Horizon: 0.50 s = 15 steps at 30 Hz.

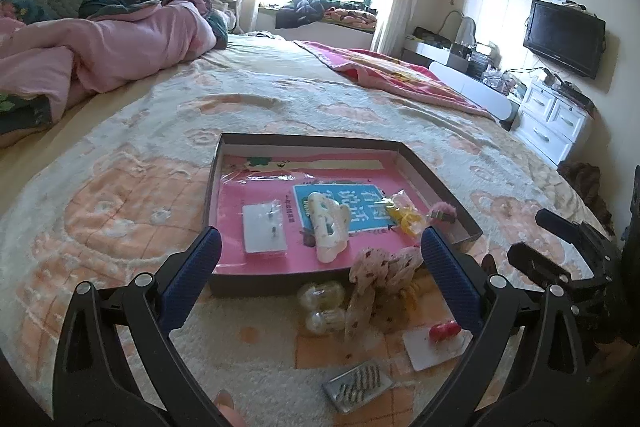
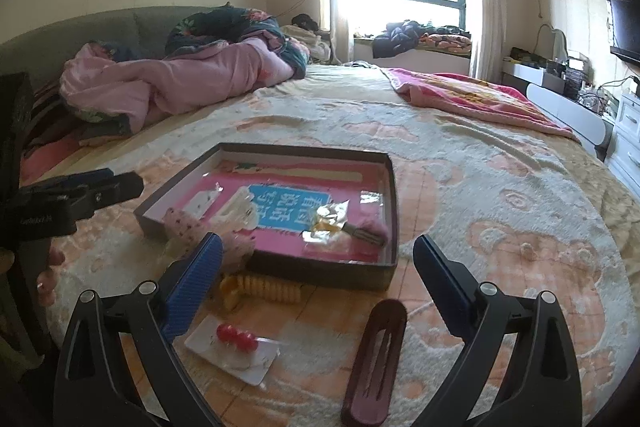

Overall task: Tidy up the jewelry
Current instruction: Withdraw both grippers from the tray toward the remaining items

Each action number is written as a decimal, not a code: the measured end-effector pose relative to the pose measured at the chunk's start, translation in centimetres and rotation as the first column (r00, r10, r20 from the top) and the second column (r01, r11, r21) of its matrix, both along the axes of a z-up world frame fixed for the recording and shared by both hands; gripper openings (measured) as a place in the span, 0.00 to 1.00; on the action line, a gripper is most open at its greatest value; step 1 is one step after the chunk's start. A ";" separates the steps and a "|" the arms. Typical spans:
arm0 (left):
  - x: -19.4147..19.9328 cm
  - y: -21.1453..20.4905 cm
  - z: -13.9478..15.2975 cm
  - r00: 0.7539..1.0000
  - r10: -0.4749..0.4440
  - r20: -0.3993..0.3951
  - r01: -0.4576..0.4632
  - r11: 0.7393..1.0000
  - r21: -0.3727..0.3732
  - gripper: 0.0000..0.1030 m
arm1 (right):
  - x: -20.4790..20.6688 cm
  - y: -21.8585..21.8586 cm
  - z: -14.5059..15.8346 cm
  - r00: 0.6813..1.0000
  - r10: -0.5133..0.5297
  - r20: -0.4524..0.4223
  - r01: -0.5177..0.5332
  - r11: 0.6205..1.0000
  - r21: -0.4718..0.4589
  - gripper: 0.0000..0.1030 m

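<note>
A shallow dark box (image 1: 312, 139) with a pink lining lies on the bed. In it are a white earring card (image 1: 264, 233), a cream hair claw (image 1: 328, 227), a yellow bagged piece (image 1: 404, 215) and a pink fuzzy clip (image 1: 442, 213). My left gripper (image 1: 320, 235) stands open over the box's near edge and holds nothing. In front of the box (image 2: 394, 211) lie a floral scrunchie (image 1: 380, 283), clear bead ties (image 1: 320, 307), a yellow spiral tie (image 2: 264, 289), red beads on a card (image 2: 236, 337) and a maroon hair clip (image 2: 376, 359). My right gripper (image 2: 318, 247) is open and empty above them.
A silver comb clip (image 1: 356, 385) lies nearest the left camera. A pink quilt (image 1: 120, 51) is heaped at the far left of the bed and a pink blanket (image 1: 400, 75) at the far right. White drawers (image 1: 552, 123) and a wall television (image 1: 564, 35) stand beyond the bed's right edge.
</note>
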<state>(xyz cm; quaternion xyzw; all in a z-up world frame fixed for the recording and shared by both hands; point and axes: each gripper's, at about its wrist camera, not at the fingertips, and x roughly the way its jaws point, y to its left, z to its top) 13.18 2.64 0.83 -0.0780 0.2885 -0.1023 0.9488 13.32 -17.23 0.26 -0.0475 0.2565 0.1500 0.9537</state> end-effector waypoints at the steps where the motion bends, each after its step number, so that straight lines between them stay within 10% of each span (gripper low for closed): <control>1: -0.2 0.1 0.1 1.000 0.002 -0.001 -0.002 1.000 -0.001 0.89 | -0.2 0.2 -0.1 1.000 0.006 -0.003 -0.006 1.000 -0.005 0.91; 15: -1.3 1.0 -0.9 1.000 -0.008 -0.028 0.008 1.000 0.007 0.89 | -2.6 1.7 -2.0 0.997 0.068 -0.048 -0.071 0.996 -0.061 0.91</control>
